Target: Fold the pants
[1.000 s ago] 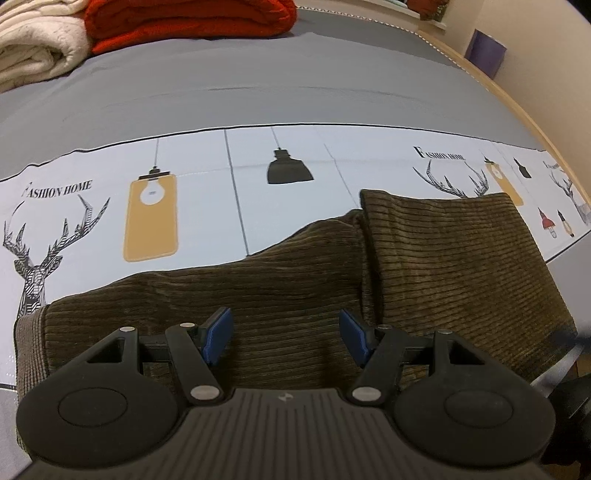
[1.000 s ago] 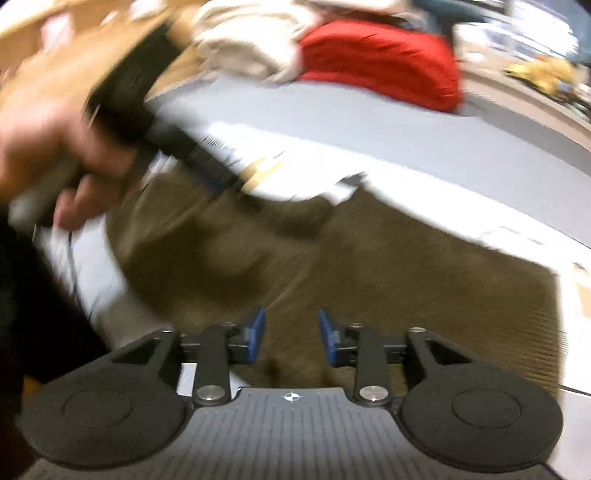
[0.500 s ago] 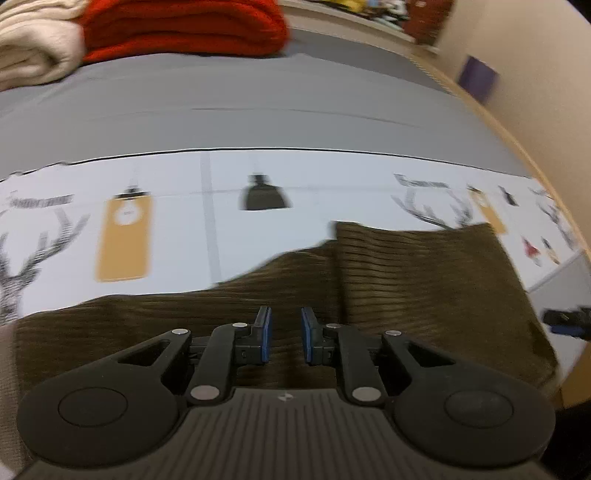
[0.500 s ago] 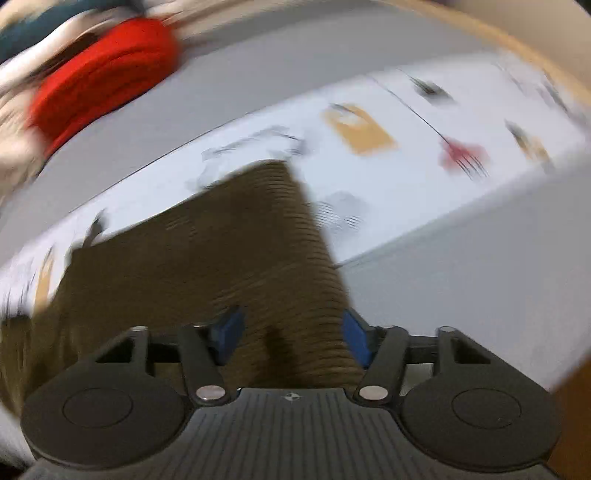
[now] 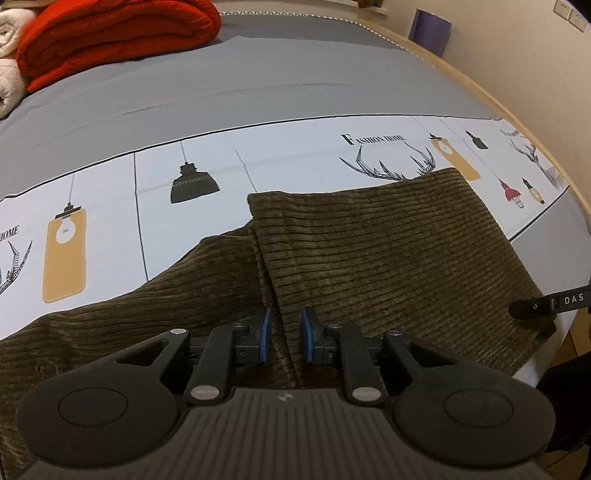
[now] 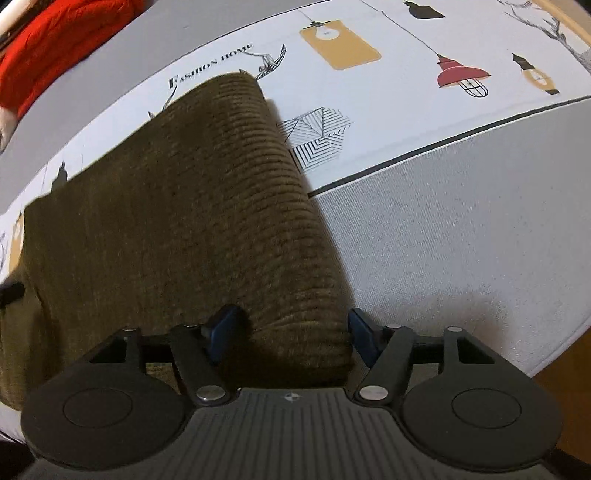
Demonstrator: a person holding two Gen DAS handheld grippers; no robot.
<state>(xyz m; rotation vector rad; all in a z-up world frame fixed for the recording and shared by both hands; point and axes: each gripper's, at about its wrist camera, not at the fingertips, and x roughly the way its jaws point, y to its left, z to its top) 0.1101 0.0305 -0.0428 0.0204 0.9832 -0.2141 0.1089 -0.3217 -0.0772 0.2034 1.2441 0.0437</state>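
Observation:
Olive-brown corduroy pants [image 5: 369,251] lie folded on a bed, one layer laid over the right half. My left gripper [image 5: 284,334] is at the near edge, its blue pads closed narrowly on the ridge where the upper layer's edge runs. In the right wrist view the pants [image 6: 184,206] stretch away, and their near right corner sits between the pads of my right gripper [image 6: 291,332]. Those jaws are opening, and the pads stand clear of the cloth on both sides.
The bedcover [image 5: 295,162] is white with printed lamps and antlers, and grey [image 5: 258,74] beyond. A red blanket [image 5: 110,33] and a cream one [image 5: 7,74] are stacked at the far left. A wooden bed edge [image 5: 517,110] curves along the right. A black part of the other tool [image 5: 535,306] shows at the right.
My left gripper's jaws closed from wide to narrow on the pants' fold and slid right. My right gripper swung round to the pants' right corner and its jaws widened.

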